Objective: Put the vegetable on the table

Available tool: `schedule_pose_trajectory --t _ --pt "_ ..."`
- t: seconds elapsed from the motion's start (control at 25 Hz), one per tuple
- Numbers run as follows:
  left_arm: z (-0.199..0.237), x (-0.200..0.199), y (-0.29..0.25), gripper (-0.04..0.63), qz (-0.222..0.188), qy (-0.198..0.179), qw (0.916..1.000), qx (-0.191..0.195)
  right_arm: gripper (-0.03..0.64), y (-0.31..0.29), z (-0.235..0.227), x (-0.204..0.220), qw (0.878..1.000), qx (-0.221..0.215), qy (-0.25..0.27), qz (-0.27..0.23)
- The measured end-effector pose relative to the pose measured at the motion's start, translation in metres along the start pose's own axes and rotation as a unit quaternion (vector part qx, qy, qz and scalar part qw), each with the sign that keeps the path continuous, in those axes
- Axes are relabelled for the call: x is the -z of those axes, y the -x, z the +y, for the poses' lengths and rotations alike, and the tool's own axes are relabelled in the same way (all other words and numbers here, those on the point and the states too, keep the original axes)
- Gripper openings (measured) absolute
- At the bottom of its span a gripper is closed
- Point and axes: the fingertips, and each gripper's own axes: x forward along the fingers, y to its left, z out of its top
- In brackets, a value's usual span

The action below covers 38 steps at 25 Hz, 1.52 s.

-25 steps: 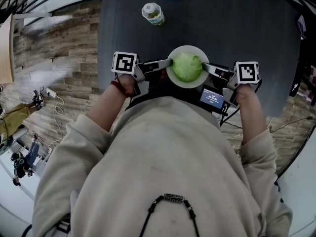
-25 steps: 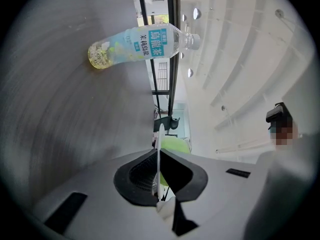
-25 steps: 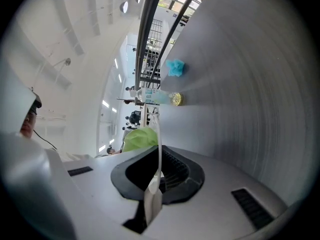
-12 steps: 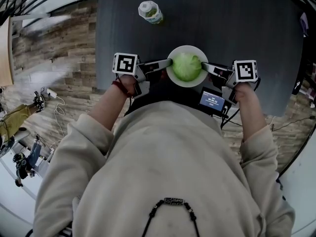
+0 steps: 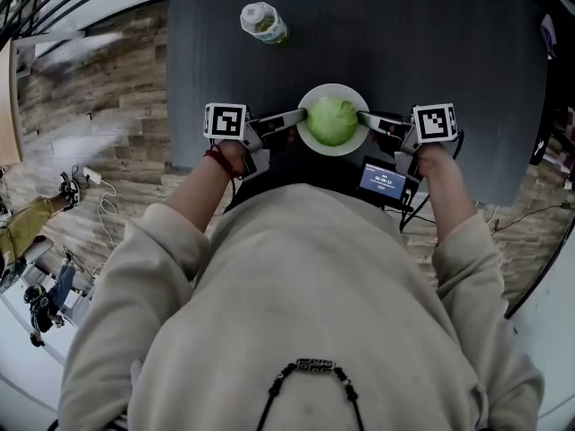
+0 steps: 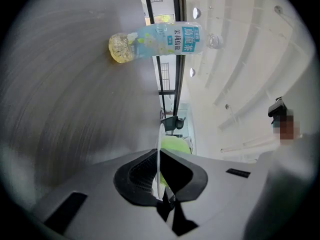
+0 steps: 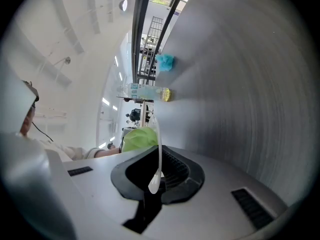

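Over the near edge of the dark desk (image 5: 431,43): a green cabbage (image 5: 332,120) on a white plate (image 5: 333,151).
The left claw (image 5: 303,114) and right claw (image 5: 362,116) each pinch the plate's thin rim from opposite sides; a drink bottle (image 5: 262,21) sits farther back.

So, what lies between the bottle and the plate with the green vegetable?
Nothing stands there. In the head view, only bare dark table shows between the bottle and the plate.
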Motion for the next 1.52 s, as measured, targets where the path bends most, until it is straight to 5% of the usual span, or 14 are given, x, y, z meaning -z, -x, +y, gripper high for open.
schedule_pose_trajectory --t 0.24,0.4,1.52 --pt "0.004 0.001 -0.002 0.02 -0.002 0.004 0.9999 0.011 0.025 0.0 -0.018 0.003 1.0 0.023 0.004 0.004" --pt "0.018 0.0 0.003 0.02 0.003 -0.014 0.9998 -0.011 0.025 -0.008 -0.015 0.002 1.0 -0.007 0.006 0.006" --pt "0.054 -0.001 -0.002 0.021 -0.009 -0.02 0.9977 -0.064 0.026 -0.015 -0.064 0.001 0.999 0.033 0.006 0.008"
